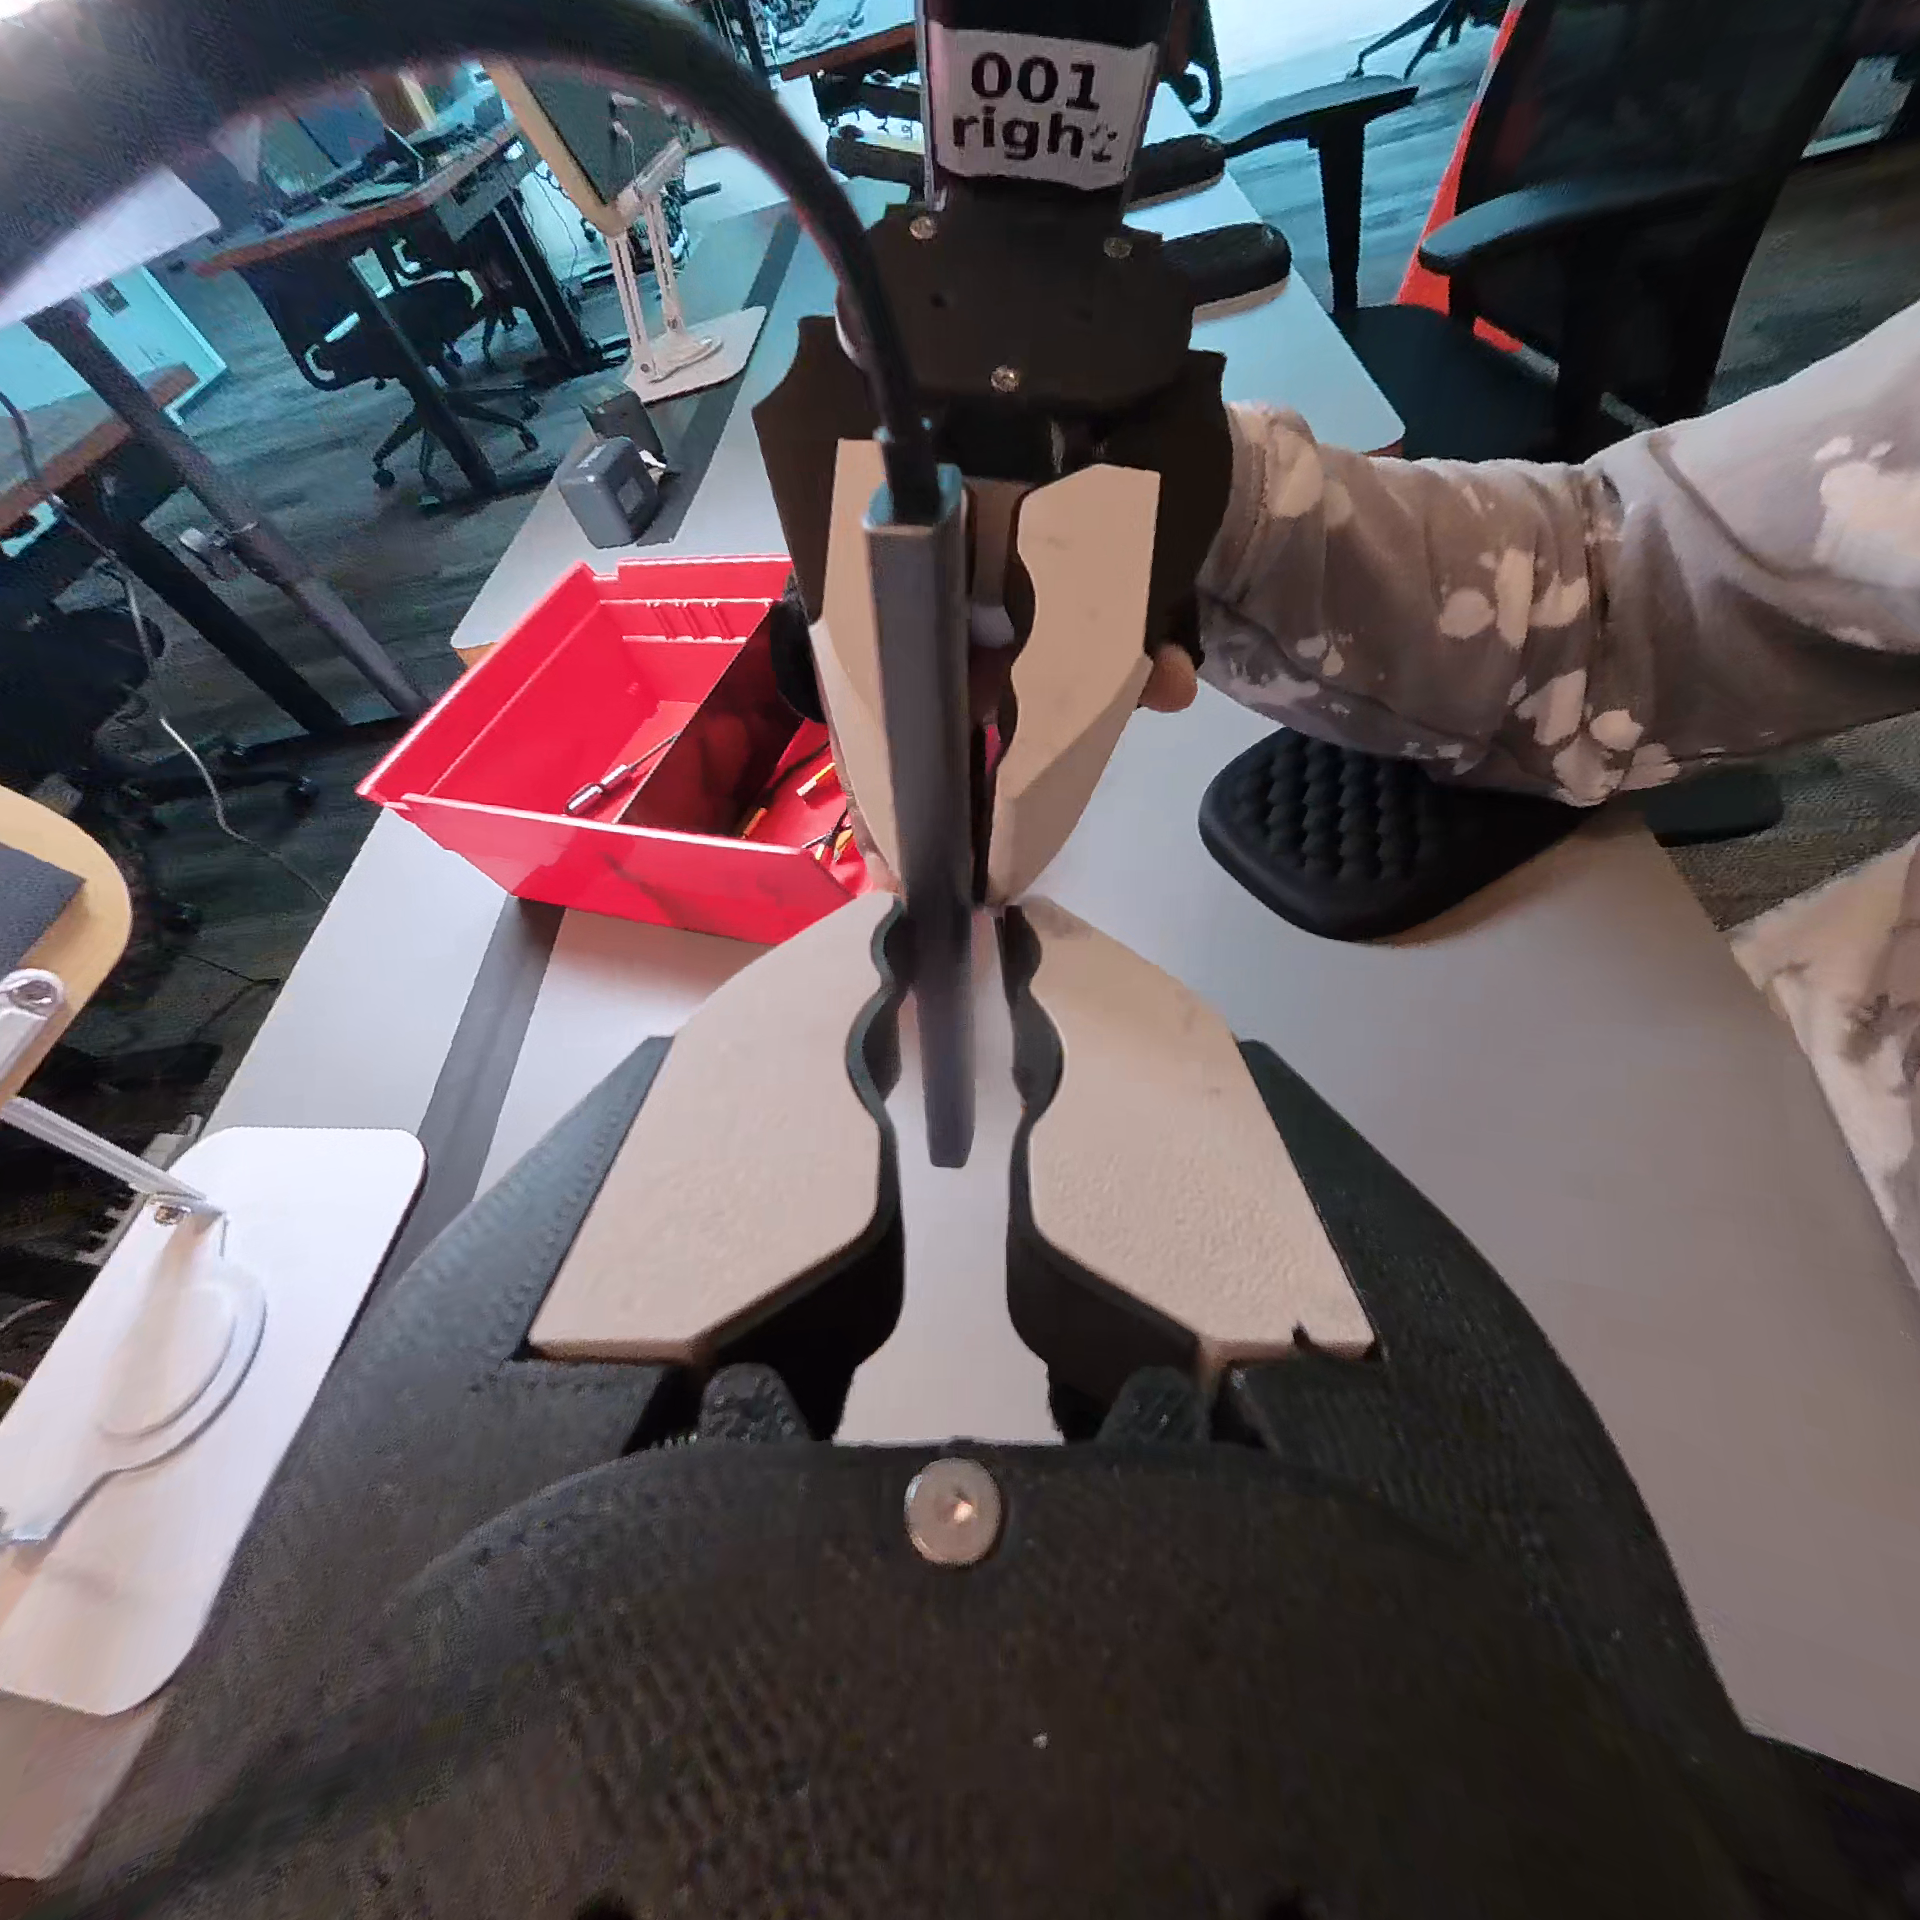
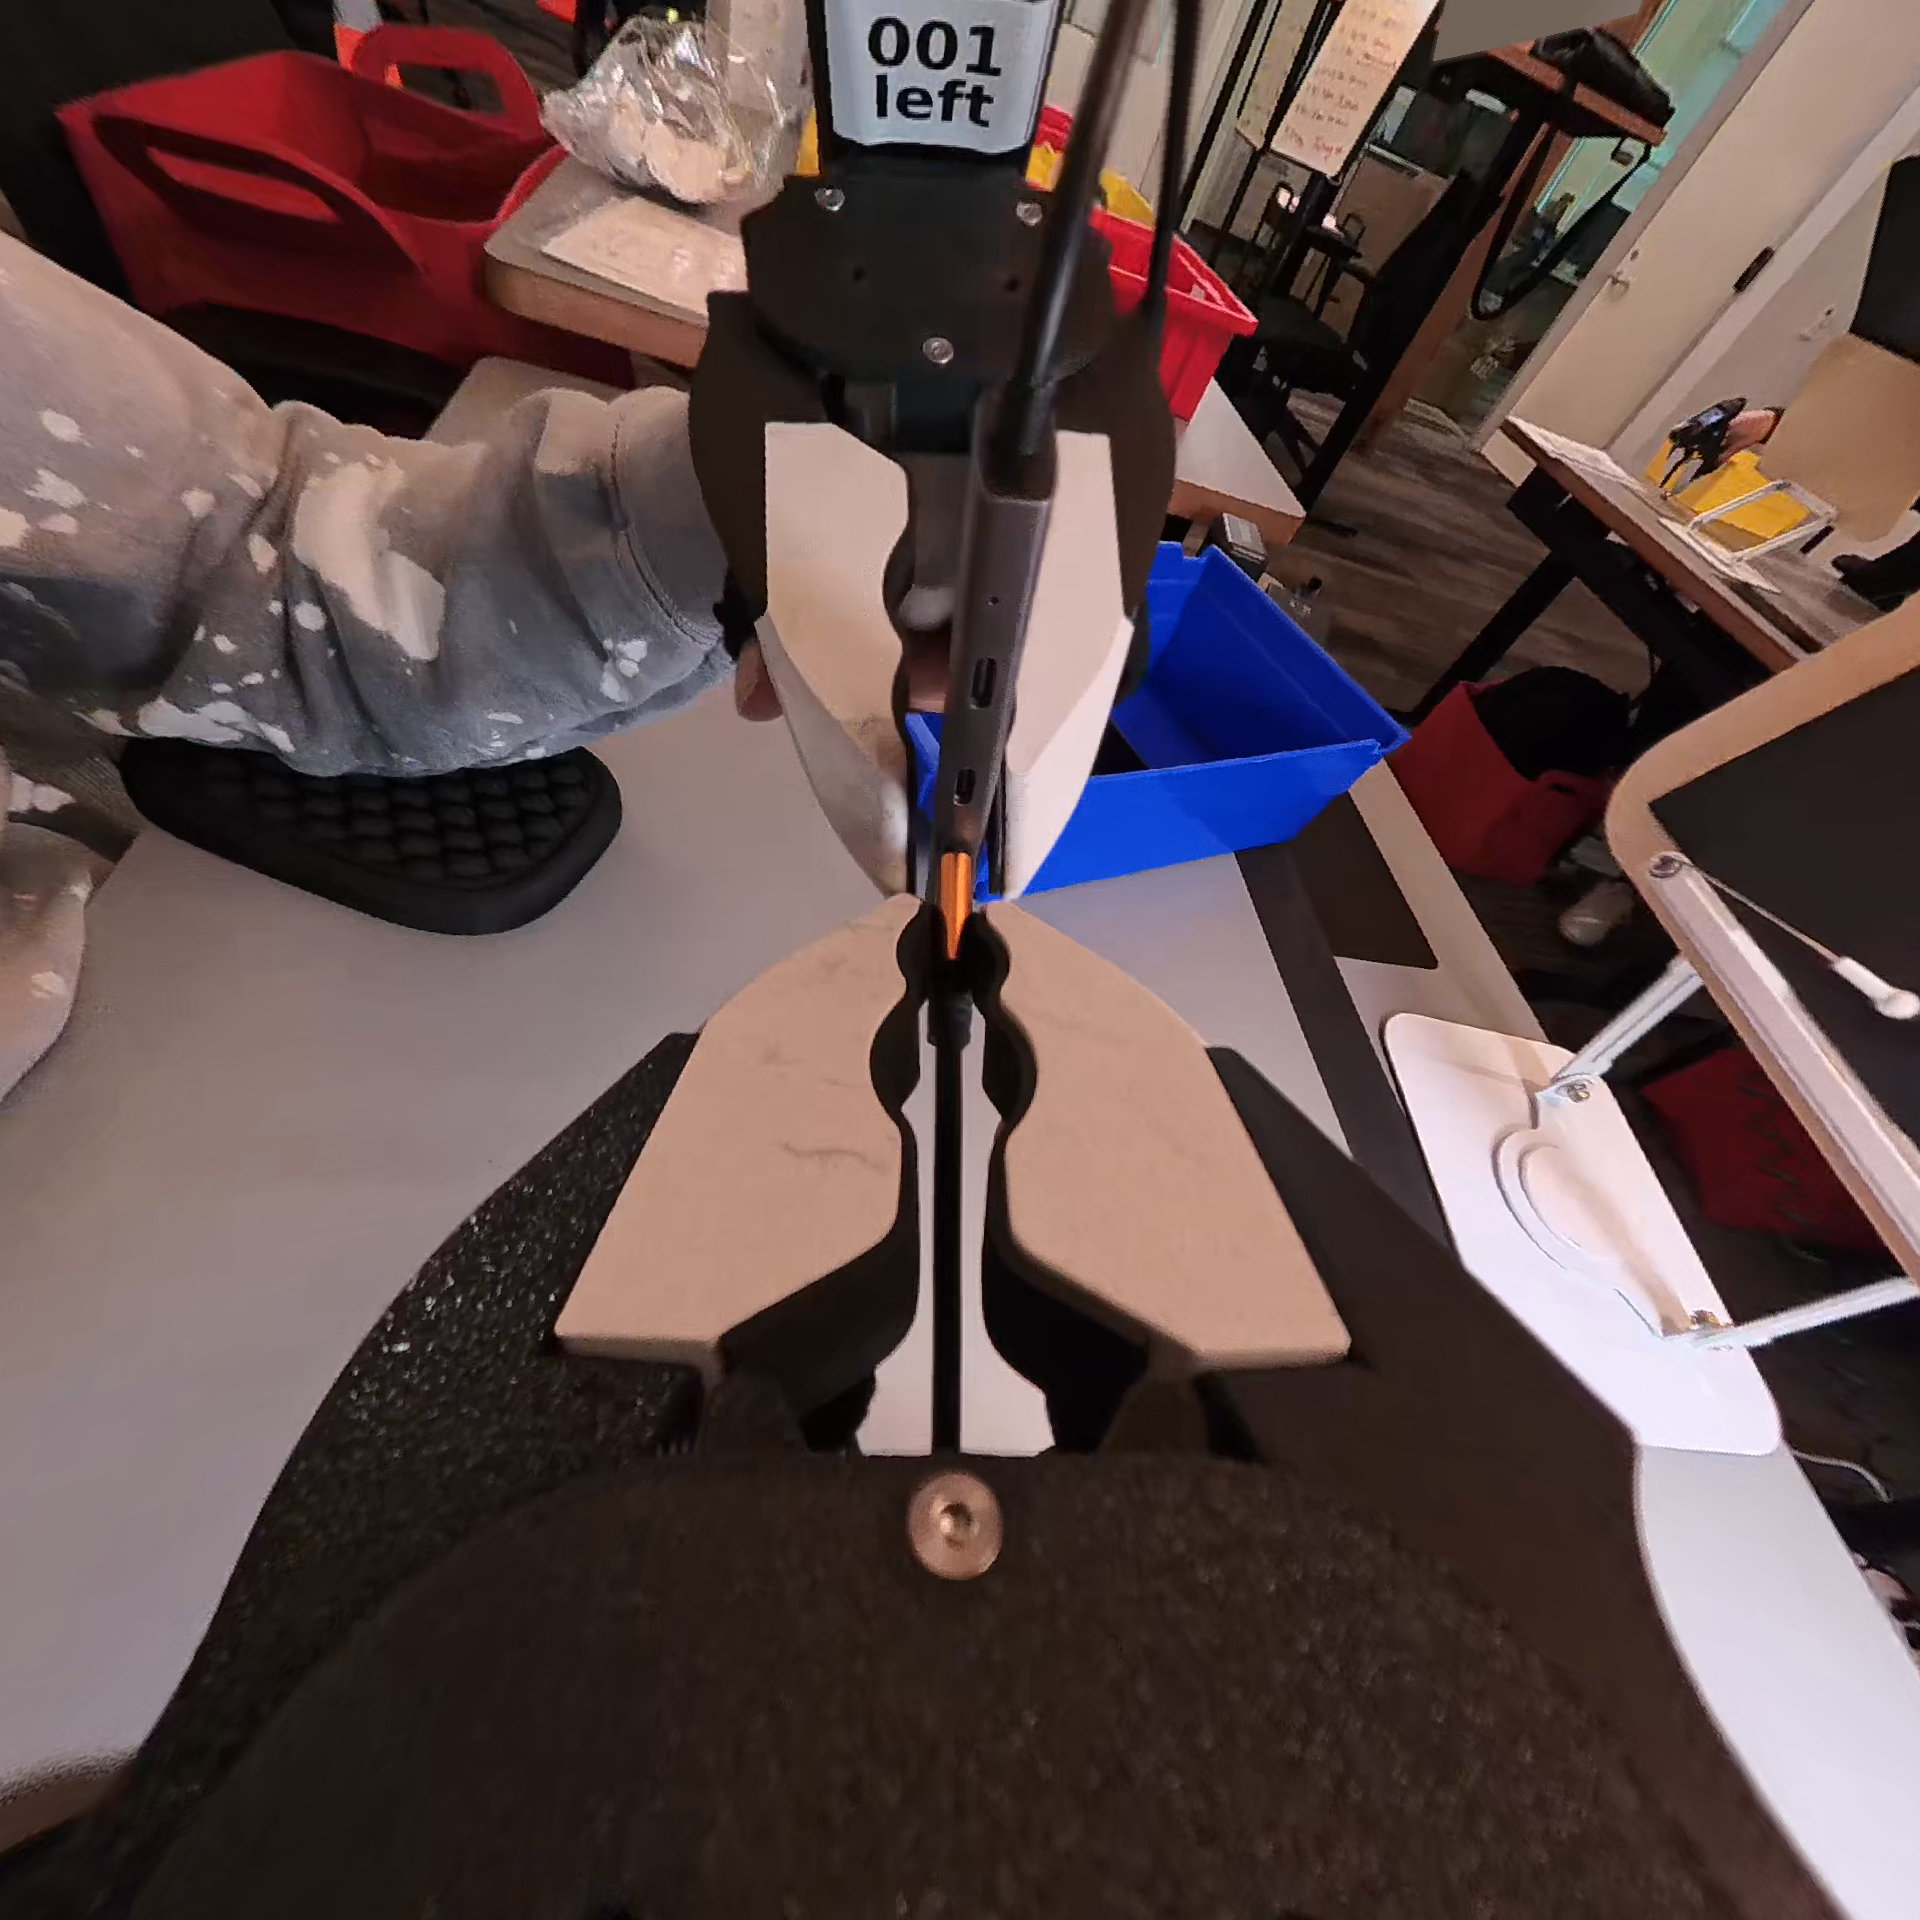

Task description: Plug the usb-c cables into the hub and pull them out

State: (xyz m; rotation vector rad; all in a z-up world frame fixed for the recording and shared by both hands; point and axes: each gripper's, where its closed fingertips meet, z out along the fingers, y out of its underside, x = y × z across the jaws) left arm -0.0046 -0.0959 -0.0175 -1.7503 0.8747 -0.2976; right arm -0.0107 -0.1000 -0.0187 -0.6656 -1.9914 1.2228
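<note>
Hub [image 1: 935, 831], a slim grey bar, hangs in the air above the desk [image 1: 1455, 1143], between the two sets of tongs that meet tip to tip. Left tongs [image 1: 951, 914] pinch the hub's near stretch; its own thick black lead [image 1: 810, 208] arcs away from the far end. Red bin [image 1: 623, 748] sits on the desk to the left, with loose cables in it.

Seen from the other side, the hub's port edge shows: several slots in a row down its side. Right tongs [image 2: 956, 930] clamp the orange-collared usb-c plug [image 2: 954, 904], its thin black cable [image 2: 945, 1247] running back between the fingers. Plug tip sits at the hub's near end; whether it is seated, only touching, or partly in, I cannot tell. Blue bin [image 2: 1247, 748] lies beyond, on the desk.

Step in hand, as I judge it: the mate or unmate of this plug. To do it well, keep plug and port on one line, move straight along that line, no rocking. Left tongs should brace the hub firmly so it does not pivot.
</note>
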